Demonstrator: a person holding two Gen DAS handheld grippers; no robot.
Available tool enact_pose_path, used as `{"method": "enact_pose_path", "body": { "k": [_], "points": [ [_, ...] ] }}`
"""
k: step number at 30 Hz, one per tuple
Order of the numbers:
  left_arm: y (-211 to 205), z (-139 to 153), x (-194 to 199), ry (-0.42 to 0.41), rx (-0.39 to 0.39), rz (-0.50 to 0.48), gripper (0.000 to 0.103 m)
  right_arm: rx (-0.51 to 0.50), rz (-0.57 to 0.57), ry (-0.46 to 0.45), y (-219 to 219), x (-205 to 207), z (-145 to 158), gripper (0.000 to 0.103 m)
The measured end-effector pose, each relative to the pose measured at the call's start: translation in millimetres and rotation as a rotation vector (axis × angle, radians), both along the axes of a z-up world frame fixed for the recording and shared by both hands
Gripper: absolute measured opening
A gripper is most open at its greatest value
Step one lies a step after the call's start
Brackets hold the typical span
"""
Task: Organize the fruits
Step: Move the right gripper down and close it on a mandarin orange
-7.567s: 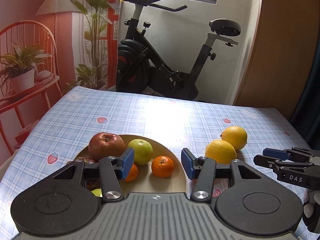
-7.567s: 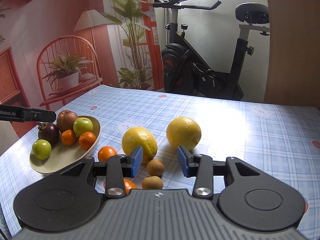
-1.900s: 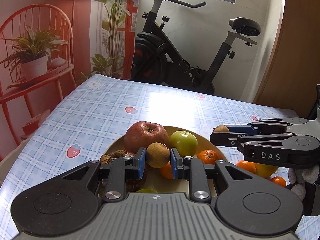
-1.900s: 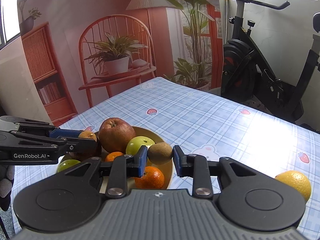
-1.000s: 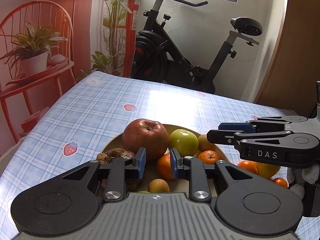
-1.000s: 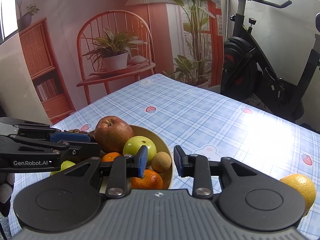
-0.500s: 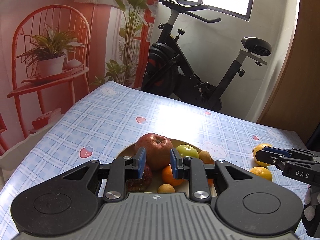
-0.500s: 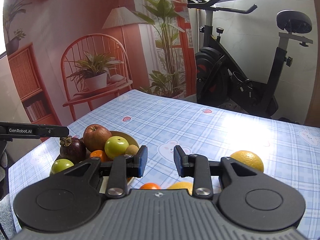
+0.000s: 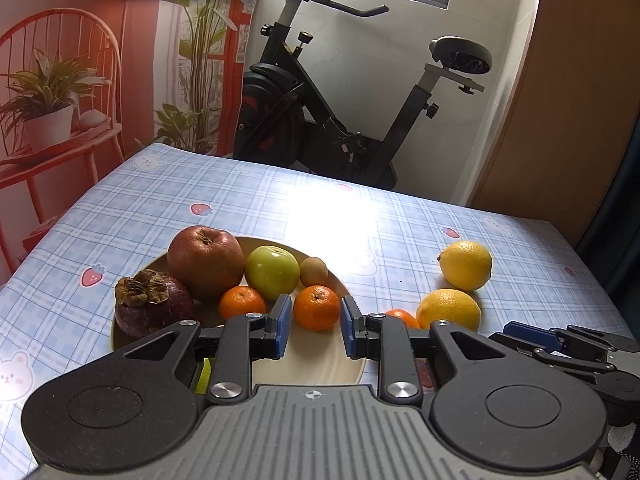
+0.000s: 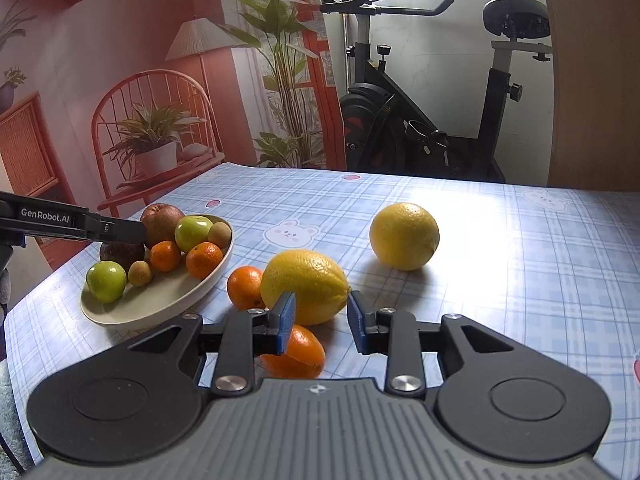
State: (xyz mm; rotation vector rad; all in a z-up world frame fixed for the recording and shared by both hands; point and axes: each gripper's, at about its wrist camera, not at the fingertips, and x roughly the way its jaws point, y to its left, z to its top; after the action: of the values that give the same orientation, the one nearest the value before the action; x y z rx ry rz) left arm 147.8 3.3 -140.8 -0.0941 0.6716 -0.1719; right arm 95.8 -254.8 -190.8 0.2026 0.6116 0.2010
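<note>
We hold the left gripper (image 9: 312,330) over the plate (image 9: 320,364), and the right gripper (image 10: 322,322) near the front lemon (image 10: 306,286) on the table (image 10: 520,264). Both are at their narrowest and grip nothing. Two lemons and two oranges lie outside the plate.

Window daylight, tablecloth (image 9: 328,216) glare, fisheye edges
</note>
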Motion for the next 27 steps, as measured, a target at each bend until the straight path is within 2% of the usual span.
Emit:
{"method": "enact_pose_path", "body": {
  "k": [7,13,27],
  "points": [
    [-2.6,-0.4,-8.1,-0.001,-0.012,0.012,0.028,0.031,0.012,-0.02,-3.7,-7.9,0.6,0.033],
    [-6.3,-2.1,-17.2,-0.017,-0.022,0.017,0.028,0.067,0.013,0.002,-0.6,-7.7,-3.4,0.035],
    [-5.8,-10.2,-23.9,-0.003,-0.032,0.016,0.028,0.029,0.03,0.031,12.5,-1.5,-8.9,0.041]
  ]
}}
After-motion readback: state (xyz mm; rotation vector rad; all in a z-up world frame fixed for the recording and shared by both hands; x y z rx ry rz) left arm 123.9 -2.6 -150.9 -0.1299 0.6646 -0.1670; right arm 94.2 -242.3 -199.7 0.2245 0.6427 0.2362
